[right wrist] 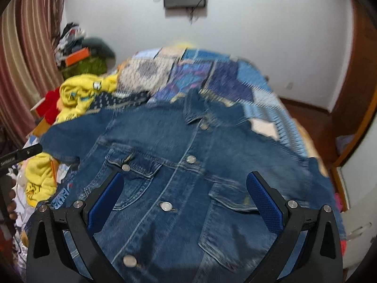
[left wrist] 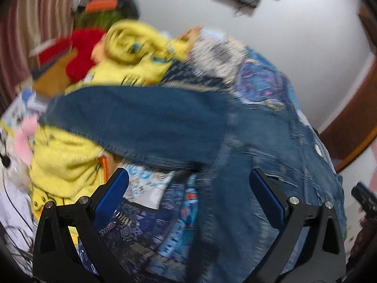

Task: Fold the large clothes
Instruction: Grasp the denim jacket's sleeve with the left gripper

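Observation:
A blue denim jacket lies front-up on the bed, buttoned, collar toward the far wall, both sleeves spread out. My right gripper hovers open over its chest, one finger above each breast pocket, nothing between them. In the left wrist view the jacket appears from its left side, with its left sleeve stretched across the frame. My left gripper is open just below that sleeve, holding nothing. Part of the left gripper's body shows at the left edge of the right wrist view. Both views are blurred by motion.
A blue patchwork quilt covers the bed. Yellow garments and a red item are piled at the bed's far left, more yellow cloth near the sleeve. Striped curtains hang left; wooden furniture stands right.

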A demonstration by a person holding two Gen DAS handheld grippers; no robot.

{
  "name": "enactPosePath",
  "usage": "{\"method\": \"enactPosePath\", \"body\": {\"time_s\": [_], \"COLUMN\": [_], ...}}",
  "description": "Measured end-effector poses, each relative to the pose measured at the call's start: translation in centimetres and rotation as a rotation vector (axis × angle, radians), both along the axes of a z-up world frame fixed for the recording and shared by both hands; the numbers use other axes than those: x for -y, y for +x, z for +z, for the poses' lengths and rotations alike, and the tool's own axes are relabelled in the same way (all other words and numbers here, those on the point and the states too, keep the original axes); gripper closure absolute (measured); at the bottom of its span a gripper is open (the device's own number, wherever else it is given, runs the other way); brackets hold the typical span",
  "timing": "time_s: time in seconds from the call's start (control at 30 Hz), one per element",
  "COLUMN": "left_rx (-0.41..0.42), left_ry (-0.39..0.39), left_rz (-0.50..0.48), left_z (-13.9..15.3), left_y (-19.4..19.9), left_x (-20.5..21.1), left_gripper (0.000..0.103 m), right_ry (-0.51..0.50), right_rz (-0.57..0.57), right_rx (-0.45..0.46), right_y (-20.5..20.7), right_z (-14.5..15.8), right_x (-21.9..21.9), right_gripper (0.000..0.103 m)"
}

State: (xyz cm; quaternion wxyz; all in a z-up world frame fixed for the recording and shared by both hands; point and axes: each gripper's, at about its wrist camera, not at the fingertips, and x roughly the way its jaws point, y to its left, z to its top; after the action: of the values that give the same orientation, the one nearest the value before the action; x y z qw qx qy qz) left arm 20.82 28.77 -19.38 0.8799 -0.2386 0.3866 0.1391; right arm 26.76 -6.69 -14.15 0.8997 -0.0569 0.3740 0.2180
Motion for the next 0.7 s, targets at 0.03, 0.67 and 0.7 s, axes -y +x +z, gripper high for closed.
{"method": "enactPosePath", "body": {"time_s": [0.03, 0.67, 0.7], "left_rx": [-0.014, -0.108, -0.115], "left_ry": [-0.03, -0.375, -0.363], "left_rz": [0.007, 0.148, 0.151], "left_z": [-0.9, -11.2, -11.2], "left_y": [0.2, 5.1, 5.3], "left_x": [-1.0, -10.5, -10.6], "left_gripper": [0.0, 0.035, 0.037], "right_ry": [0.003, -0.029, -0.026], "right_rz": [0.008, -0.033, -0.033], "right_rx": [-0.029, -0.257, -0.258], "right_y": [0.8, 8.4, 8.4], "right_z": [-0.4, -5.0, -4.9], "right_x": [-0.2, -1.4, -1.3], "right_gripper": [0.0, 0.0, 0.0]}}
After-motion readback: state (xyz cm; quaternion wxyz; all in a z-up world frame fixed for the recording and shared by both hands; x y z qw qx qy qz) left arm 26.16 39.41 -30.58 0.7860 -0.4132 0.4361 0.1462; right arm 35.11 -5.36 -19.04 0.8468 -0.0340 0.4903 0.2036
